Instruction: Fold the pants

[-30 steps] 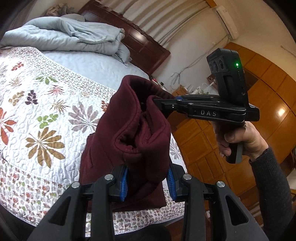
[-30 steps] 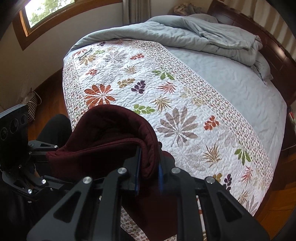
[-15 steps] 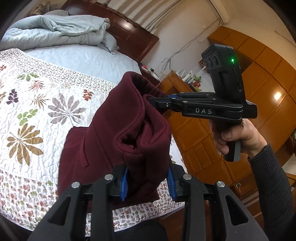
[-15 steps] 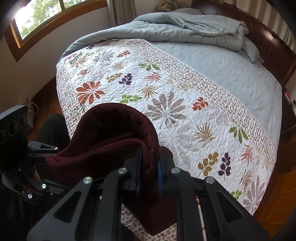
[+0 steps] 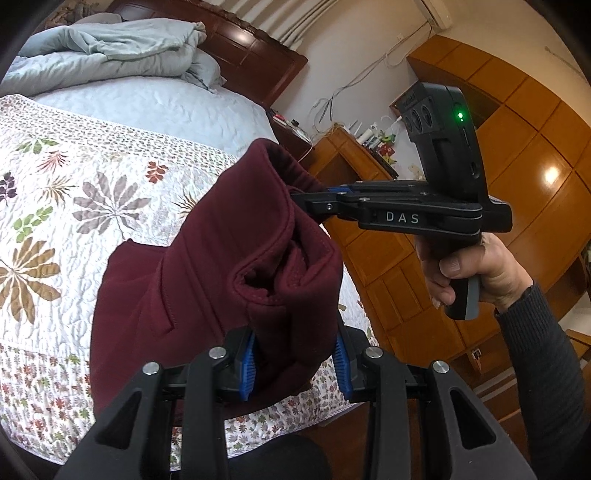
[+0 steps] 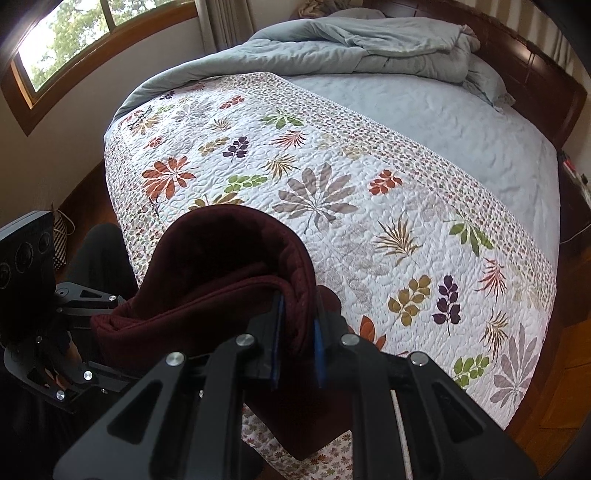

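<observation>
Both grippers clamp the same dark red pants [image 5: 221, 266], which are bunched and folded over on themselves above the near edge of the bed.

Left gripper [image 5: 295, 360]: jaws part-way closed, blue pads [image 5: 248, 363] pressing on either side of a thick roll of the fabric. The cloth fills the gap fully; no slack seen between pad and cloth.

Right gripper [image 6: 297, 349]: jaws nearly closed, pinching a thinner fold of the pants edge-on. In the left wrist view the same tool comes in from the right side, its tips buried in the upper fold of the cloth; a hand [image 5: 476, 275] in a dark sleeve [image 5: 546, 369] holds its grip.

Pants position: upper part lifted between the two grippers, lower part draping down onto the leaf-print quilt [image 6: 332, 192]. Whether the hanging end lies flat on the quilt or hangs past the bed edge is hard to tell, as the grippers block that area.

Surroundings: grey-blue duvet [image 6: 388, 40] heaped at the dark wooden headboard [image 5: 251, 48]; wooden cabinets [image 5: 517, 155] to the right; window [image 6: 85, 33] at far left.
</observation>
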A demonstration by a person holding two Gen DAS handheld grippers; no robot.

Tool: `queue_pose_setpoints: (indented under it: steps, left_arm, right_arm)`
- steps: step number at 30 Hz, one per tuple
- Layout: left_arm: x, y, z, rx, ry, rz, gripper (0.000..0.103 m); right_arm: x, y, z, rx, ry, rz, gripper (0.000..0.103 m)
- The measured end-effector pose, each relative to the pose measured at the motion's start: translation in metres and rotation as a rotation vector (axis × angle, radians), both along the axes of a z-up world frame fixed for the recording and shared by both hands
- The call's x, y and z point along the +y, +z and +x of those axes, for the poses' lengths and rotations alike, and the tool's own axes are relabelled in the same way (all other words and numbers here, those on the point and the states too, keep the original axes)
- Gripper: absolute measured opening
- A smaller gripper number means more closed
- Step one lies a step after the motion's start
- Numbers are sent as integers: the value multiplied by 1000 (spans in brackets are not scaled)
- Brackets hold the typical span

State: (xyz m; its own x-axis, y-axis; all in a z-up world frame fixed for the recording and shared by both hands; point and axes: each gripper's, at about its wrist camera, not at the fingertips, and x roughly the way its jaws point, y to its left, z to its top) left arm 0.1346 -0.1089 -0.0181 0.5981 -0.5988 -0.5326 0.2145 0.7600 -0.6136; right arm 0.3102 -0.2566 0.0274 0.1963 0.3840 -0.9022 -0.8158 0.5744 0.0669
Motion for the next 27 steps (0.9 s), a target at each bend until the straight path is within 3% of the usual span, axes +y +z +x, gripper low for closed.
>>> queue_pose_setpoints:
  steps: [27]
  left_arm:
    - [-29, -23, 15, 42, -55, 34, 34]
  right_arm:
    - [-31, -29, 8, 34, -48, 6, 13]
